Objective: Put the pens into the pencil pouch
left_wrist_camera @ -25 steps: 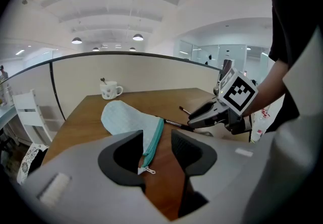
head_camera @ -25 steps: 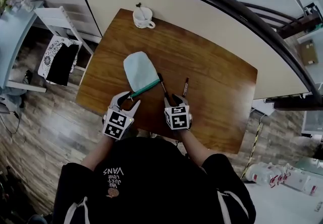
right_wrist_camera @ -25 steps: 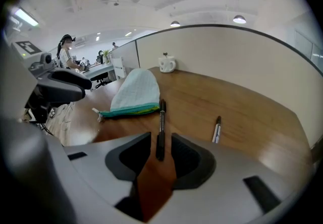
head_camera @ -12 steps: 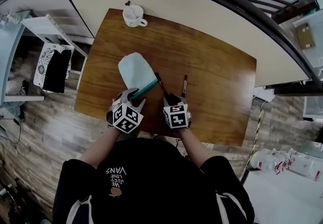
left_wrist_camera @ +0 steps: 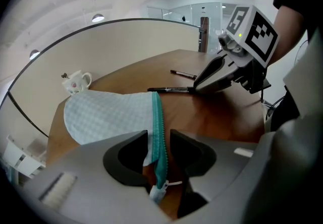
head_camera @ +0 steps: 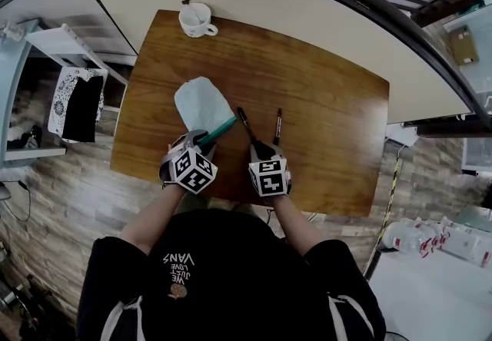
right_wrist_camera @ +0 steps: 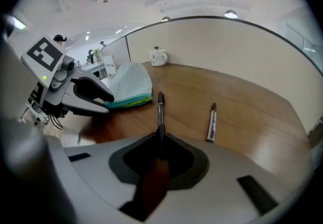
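Currently the wooden table (head_camera: 323, 124) carries everything. The pale blue pencil pouch (head_camera: 201, 101) lies flat left of centre, with its teal zipper edge (head_camera: 217, 130) turned toward 5 o'clock; I cannot tell whether the mouth is open. The left gripper (head_camera: 201, 146) sits at the pouch's 6 o'clock end. Its jaws have just been closing slightly but stand wide, the zipper end and pull between them with a gap on the right side, so no grip yet. The right gripper (head_camera: 260, 152), at 3 o'clock of the left one, has just been closing its jaws. They are now nearly together, pinching the near end of the first pen (head_camera: 246, 124), which points away toward 11 o'clock and rests on the wood. The white mug (head_camera: 194, 21) stands at the far 11 o'clock corner, uninvolved. The second pen (head_camera: 277, 124) lies at 1 o'clock of the right gripper, untouched. Step in hand, by my reading: securing the pouch and picking up the first pen; neither pen is inside. The next move calls for the left jaws to clamp the zipper end and for the mouth to be opened if it is shut. The pen can then be lifted and slid in tip first.
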Tool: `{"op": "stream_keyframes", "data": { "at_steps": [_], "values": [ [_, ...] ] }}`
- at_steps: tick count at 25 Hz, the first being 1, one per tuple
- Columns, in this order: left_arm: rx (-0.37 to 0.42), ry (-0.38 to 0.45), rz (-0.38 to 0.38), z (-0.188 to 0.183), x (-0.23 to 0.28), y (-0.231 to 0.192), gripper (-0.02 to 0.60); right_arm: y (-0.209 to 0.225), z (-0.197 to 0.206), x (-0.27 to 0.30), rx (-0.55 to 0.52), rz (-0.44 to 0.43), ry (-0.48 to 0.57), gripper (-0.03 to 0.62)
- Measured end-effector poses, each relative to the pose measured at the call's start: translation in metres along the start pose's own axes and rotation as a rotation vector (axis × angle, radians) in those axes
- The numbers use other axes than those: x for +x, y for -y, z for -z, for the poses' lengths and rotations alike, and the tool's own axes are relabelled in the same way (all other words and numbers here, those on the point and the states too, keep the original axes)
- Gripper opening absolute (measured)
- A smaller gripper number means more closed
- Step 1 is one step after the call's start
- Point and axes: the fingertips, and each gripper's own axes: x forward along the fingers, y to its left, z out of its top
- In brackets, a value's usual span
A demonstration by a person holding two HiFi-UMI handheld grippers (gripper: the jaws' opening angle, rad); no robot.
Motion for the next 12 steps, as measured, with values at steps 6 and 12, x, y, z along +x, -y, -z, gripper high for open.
{"op": "stream_keyframes", "data": {
  "at_steps": [6,12],
  "values": [
    [-0.031,-0.005,0.014,0.001,0.002,-0.005,0.092,0.000,0.002,-0.016,0.014,-0.008,0.022,0.067],
    [-0.144,0.047,0.023,-0.003,-0.008,-0.014,0.055,-0.012,-0.003,-0.036,0.028,-0.044,0.064,0.067]
  ]
}}
